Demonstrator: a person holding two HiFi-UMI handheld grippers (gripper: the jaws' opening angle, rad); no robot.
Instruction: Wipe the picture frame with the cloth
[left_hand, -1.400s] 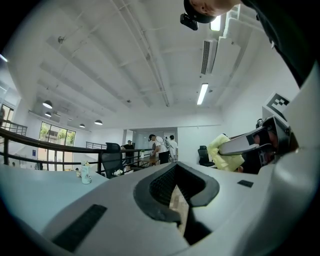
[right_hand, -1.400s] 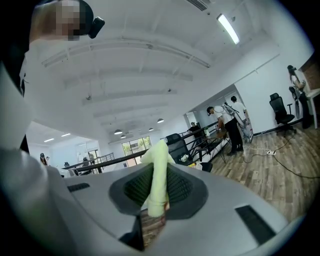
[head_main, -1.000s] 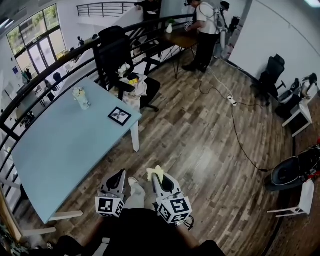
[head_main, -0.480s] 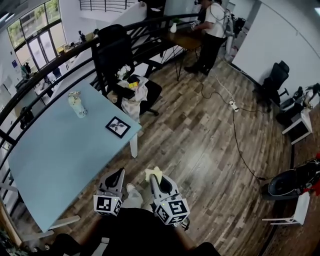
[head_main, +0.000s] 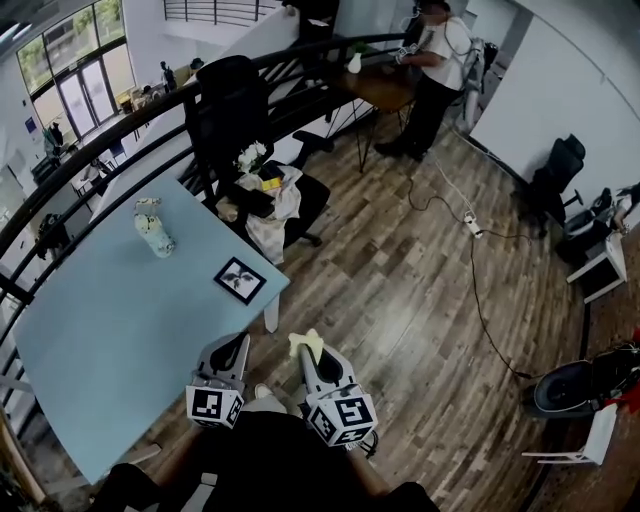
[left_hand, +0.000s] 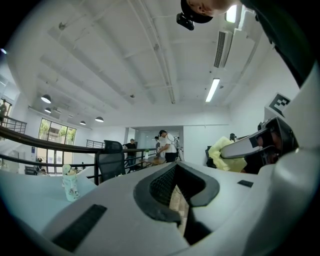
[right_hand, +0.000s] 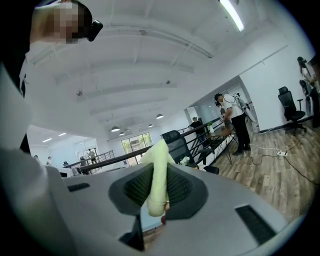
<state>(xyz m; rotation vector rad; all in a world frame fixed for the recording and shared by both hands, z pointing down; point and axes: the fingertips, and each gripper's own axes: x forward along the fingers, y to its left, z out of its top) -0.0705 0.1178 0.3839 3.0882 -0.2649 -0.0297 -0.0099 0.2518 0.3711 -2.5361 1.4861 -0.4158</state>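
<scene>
Pale blue desk (head_main: 90, 330) beside black railing (head_main: 150, 105), picture frame (head_main: 240, 280) laid flat near its right corner, left claw (head_main: 238, 344) closed and empty, right claw (head_main: 305, 350) clamped on yellow cloth (head_main: 310, 340), both held low over plank floor (head_main: 400, 280), office chair (head_main: 235, 110) beyond.

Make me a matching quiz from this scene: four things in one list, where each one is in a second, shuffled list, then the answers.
Things:
1. picture frame
2. cloth
3. patterned cup
4. power strip

Places:
A. on the wooden floor
B. clamped in the right hand-held gripper
C. flat on the blue table, near its corner
D. on the blue table, farther from the person than the frame

Pairs: 1-C, 2-B, 3-D, 4-A
</scene>
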